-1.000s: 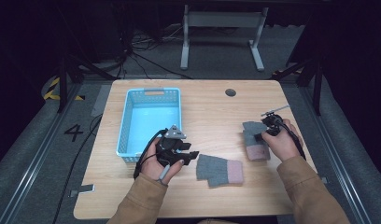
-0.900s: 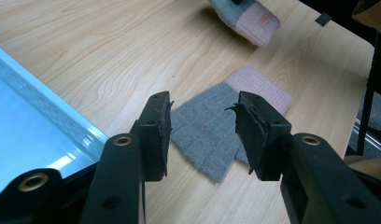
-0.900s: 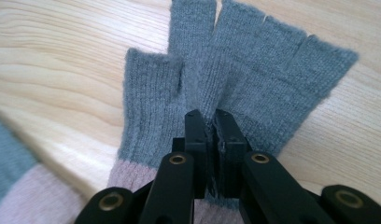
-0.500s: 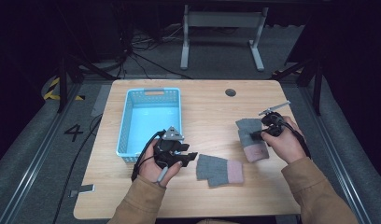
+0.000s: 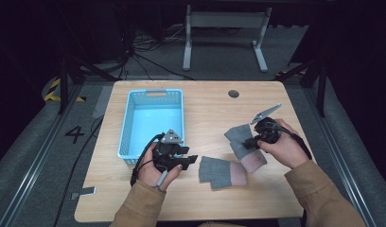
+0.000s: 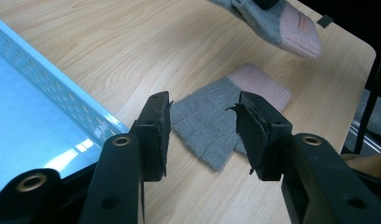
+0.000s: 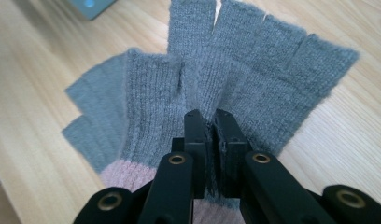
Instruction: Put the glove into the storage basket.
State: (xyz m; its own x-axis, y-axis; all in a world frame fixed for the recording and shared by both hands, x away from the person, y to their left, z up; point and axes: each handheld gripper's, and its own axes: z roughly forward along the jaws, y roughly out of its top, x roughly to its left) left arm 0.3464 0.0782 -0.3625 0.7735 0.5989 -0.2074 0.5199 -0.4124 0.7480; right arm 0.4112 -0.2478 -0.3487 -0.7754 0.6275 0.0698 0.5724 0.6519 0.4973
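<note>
A fingerless knit glove [image 5: 245, 144], grey with a pink cuff, was held pinched between the nearly closed jaws of the right gripper [image 5: 257, 137] at the right of the counter [image 5: 210, 101], its cuff end hanging off the surface; it was judged light, soft and limp, best taken by a fold of fabric near the cuff; its twin [image 5: 222, 171] lay flat at the near middle; the left gripper [image 5: 181, 158] was seen with jaws half-open and empty, just beside the blue basket [image 5: 153, 97].
</note>
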